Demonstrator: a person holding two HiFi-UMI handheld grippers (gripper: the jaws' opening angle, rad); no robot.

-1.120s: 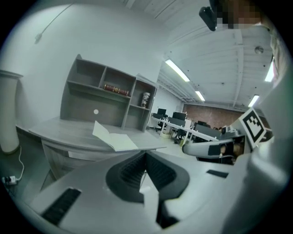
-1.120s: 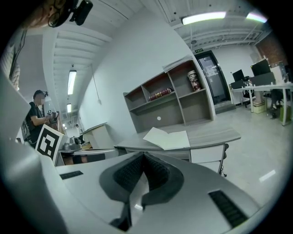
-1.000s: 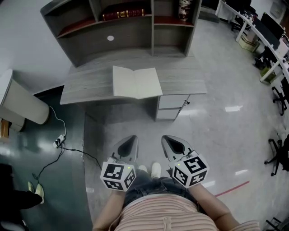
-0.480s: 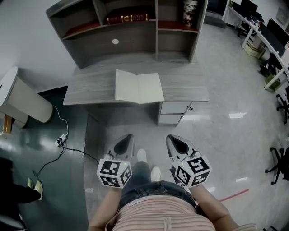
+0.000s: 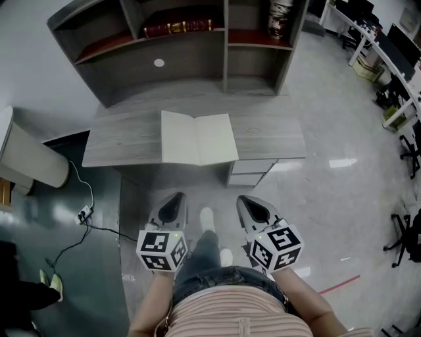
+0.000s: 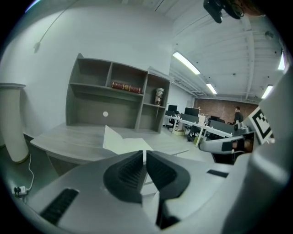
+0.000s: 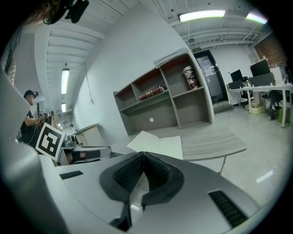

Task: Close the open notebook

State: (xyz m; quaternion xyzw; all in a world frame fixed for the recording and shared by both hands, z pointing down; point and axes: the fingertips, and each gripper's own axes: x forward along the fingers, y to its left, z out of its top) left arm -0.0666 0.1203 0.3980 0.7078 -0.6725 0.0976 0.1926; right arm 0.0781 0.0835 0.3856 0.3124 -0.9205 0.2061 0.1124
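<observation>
Grey wood-grain table carries the notebook, which lies open and flat near the table's front edge, both pale pages facing up and the spine crease running toward 12 o'clock. A shelf unit stands along the table's back edge at 12 o'clock from the notebook; a row of red books sits on its upper left shelf and a jar in its upper right bay. Drawers hang under the table at 5 o'clock from the notebook.

Both tongs are held low over the floor, well apart from the table. The left tongs are at 7 o'clock from the notebook, the right tongs at 5 o'clock, each pointing toward 12 o'clock. In the left gripper view the left tongs are pressed together with nothing between them, and the notebook shows beyond their tips. In the right gripper view the right tongs are likewise pressed together and empty, the notebook ahead of them on the table. A shoe shows between the two tongs.
</observation>
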